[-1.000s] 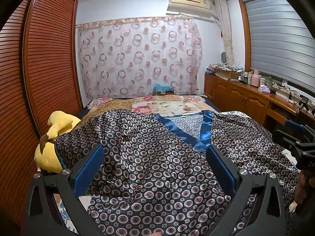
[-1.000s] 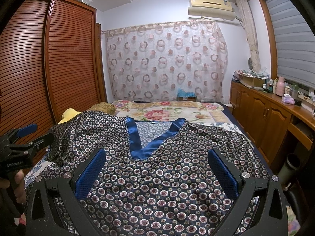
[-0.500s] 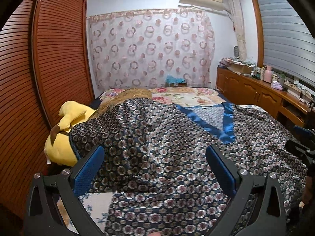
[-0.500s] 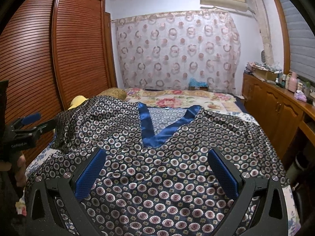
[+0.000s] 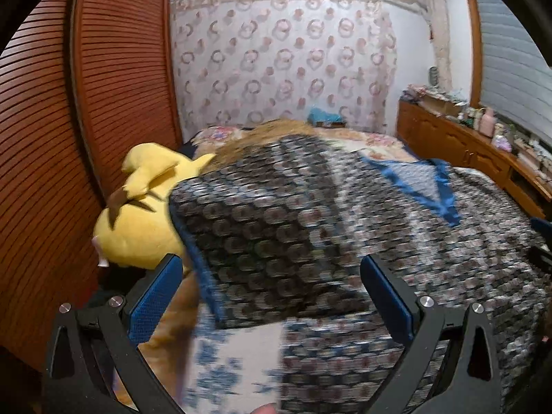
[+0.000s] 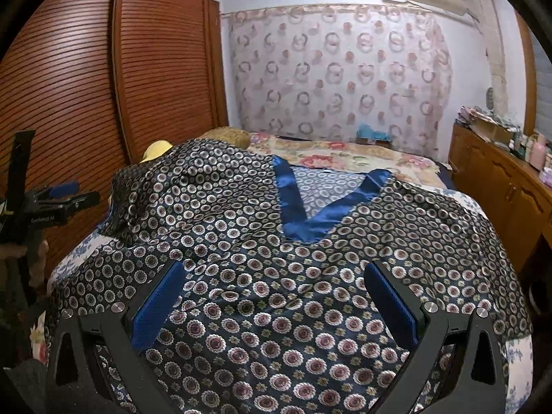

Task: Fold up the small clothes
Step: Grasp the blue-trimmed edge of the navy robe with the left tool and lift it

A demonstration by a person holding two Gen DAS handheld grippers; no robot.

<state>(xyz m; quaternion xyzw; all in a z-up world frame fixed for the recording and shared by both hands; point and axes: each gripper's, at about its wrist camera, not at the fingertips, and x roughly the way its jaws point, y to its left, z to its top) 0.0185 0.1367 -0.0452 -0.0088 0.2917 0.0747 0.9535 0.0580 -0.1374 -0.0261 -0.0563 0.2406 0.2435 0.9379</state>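
A dark patterned satin top (image 6: 262,276) with a blue V-neck trim (image 6: 303,224) lies spread face up on the bed. In the left wrist view the top (image 5: 310,234) is blurred; its left sleeve end with a blue cuff edge (image 5: 203,276) lies between the fingers. My left gripper (image 5: 272,296) is open and empty above that sleeve. My right gripper (image 6: 276,296) is open and empty above the lower front of the top. The left gripper also shows at the left edge of the right wrist view (image 6: 58,200).
A yellow plush toy (image 5: 138,214) lies at the bed's left side by the slatted wooden wardrobe (image 5: 51,138). The floral bedsheet (image 6: 345,151) extends to the curtain. A wooden cabinet (image 6: 500,179) with clutter runs along the right.
The left gripper has swung left, from over the top's front to over its left sleeve; the plush toy has come nearer. The right gripper has turned slightly left. Both stayed open.
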